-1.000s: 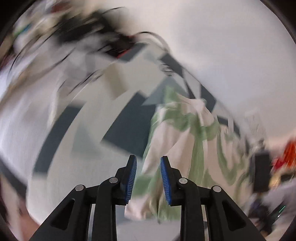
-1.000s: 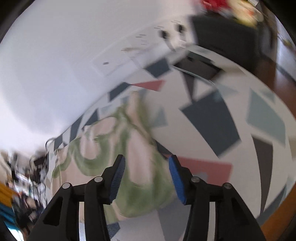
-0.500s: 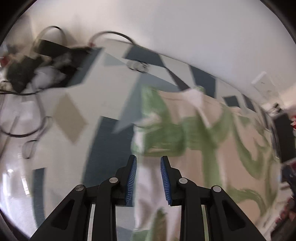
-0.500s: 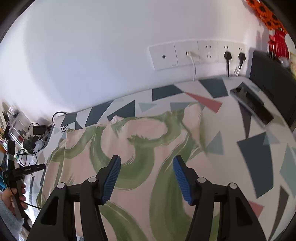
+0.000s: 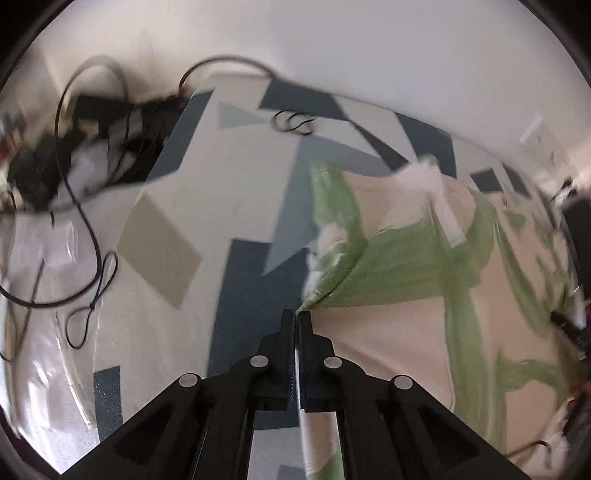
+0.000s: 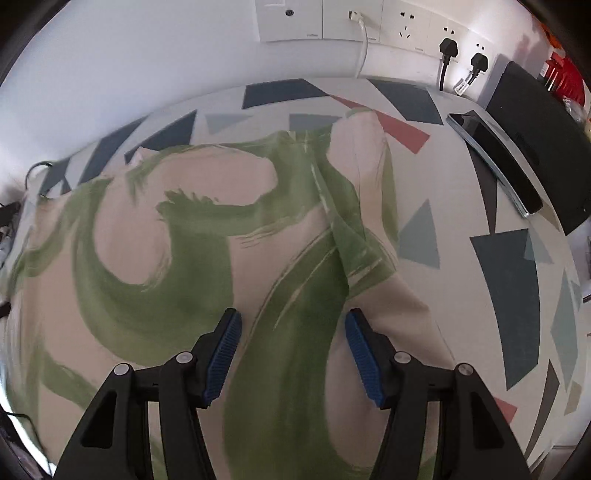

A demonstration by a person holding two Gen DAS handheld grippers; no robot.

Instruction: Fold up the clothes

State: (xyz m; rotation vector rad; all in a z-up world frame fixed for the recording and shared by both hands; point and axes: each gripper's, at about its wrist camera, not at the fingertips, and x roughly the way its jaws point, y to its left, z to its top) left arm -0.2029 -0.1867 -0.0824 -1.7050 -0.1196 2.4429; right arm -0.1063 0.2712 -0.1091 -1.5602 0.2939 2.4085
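- Garment of beige cloth with broad green brush strokes lies spread over my patterned table cover; it fills the space under and ahead of my right tongs and reaches across to the tips of my left tongs.
- Well to the left of my left tongs, black cables loop over the cover, and a blurred dark heap of gear sits at the far left corner.
- My left tongs have just been closing and are now clenched on a thin edge of the garment; the cloth rises in a green fold from the pinched corner and runs away to the right.
- My right tongs stand released, jaws wide apart, with a green stripe of the garment between them; I cannot tell whether the pads touch the cloth.
- Ahead of my right tongs a raised crease runs up the garment toward the wall sockets.
- To the right of my right tongs, apart from the garment, a dark flat device lies on the cover beside a black box.
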